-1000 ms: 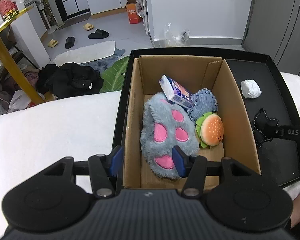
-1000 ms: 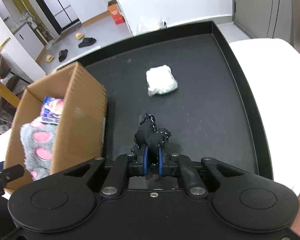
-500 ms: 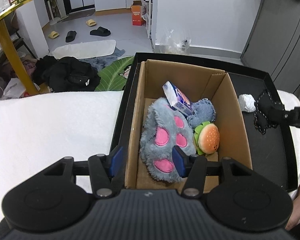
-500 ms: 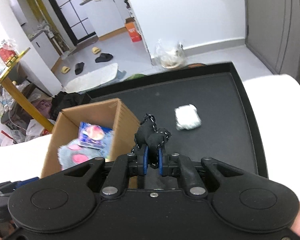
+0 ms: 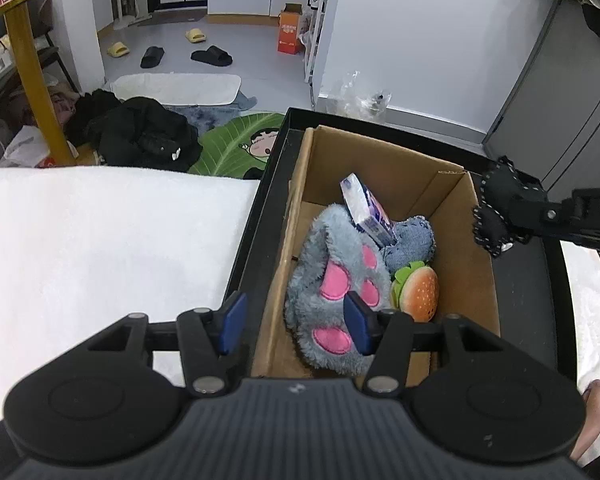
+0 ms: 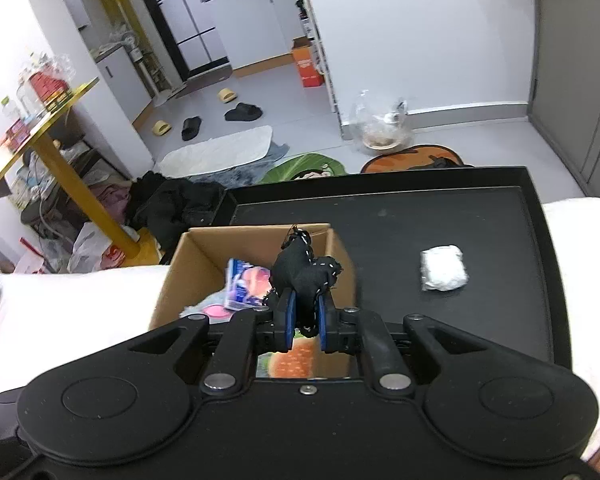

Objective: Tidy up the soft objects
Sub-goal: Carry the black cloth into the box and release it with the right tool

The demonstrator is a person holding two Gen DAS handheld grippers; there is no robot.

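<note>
Cardboard box [image 5: 296, 216] is my landmark: it sits at the left end of the black tray [image 6: 500, 320]. My right gripper [image 6: 305, 318] has its fingers clenched on the black stitched toy [image 6: 306, 270], held above the box's right wall. Inside the box lie a grey paw plush [image 5: 332, 280], a burger toy [image 5: 418, 292], a denim piece [image 5: 414, 236] and a tissue pack [image 5: 366, 212]. My left gripper [image 5: 296, 322] hangs over the box's near-left wall, fingers apart and grasping nothing. Right of the box, a white wad [image 6: 443, 268] rests on the tray.
</note>
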